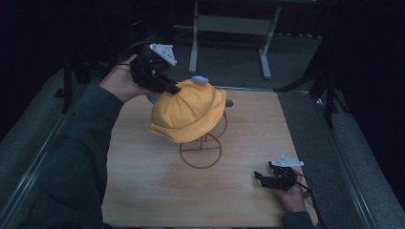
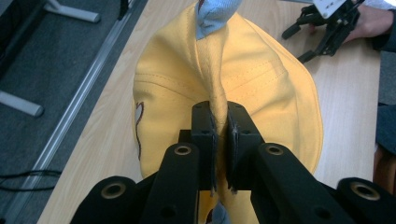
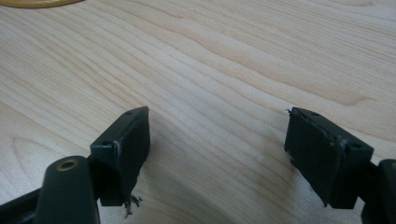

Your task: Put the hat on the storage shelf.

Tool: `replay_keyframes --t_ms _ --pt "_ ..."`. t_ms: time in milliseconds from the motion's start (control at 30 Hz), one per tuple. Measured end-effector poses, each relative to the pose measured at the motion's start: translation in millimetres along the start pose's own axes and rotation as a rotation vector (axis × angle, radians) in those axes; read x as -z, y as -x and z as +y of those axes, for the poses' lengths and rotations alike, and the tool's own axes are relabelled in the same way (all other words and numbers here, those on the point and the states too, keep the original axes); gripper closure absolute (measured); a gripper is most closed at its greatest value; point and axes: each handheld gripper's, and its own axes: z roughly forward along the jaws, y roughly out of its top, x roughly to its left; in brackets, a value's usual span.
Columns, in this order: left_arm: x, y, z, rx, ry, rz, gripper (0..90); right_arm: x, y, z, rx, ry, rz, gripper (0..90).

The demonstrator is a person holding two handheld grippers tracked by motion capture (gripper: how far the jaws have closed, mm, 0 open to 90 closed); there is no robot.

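Two grippers in my hands. My left gripper point(image 1: 174, 88), upper centre-left of high view, pinches fold of yellow hat point(image 1: 188, 114) at crown; jaws clenched on fabric. Hat at frame centre, draped over wire stand point(image 1: 200, 151) on wooden table point(image 1: 143, 181), tilted, brim sloping toward lower left, blue tip point(image 1: 199, 79) pointing up. My right gripper point(image 1: 260, 179), lower right, rests on table, jaws spread wide, grasping nothing.

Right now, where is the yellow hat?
In the high view the yellow hat sits mid-table atop the wire stand, its crown pinched by the left gripper.
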Motion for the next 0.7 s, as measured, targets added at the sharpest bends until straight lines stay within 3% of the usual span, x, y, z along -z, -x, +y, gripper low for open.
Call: replay_keyframes --t_ms 533,700 --pt "-19.2 0.4 19.2 -0.01 0.012 -0.001 83.1 0.0 0.0 0.0 0.0 -0.001 0.0 22.0" --pt "-32.4 1.3 23.5 -0.013 -0.01 -0.008 82.9 0.0 0.1 0.0 0.001 0.0 -0.001 22.0"
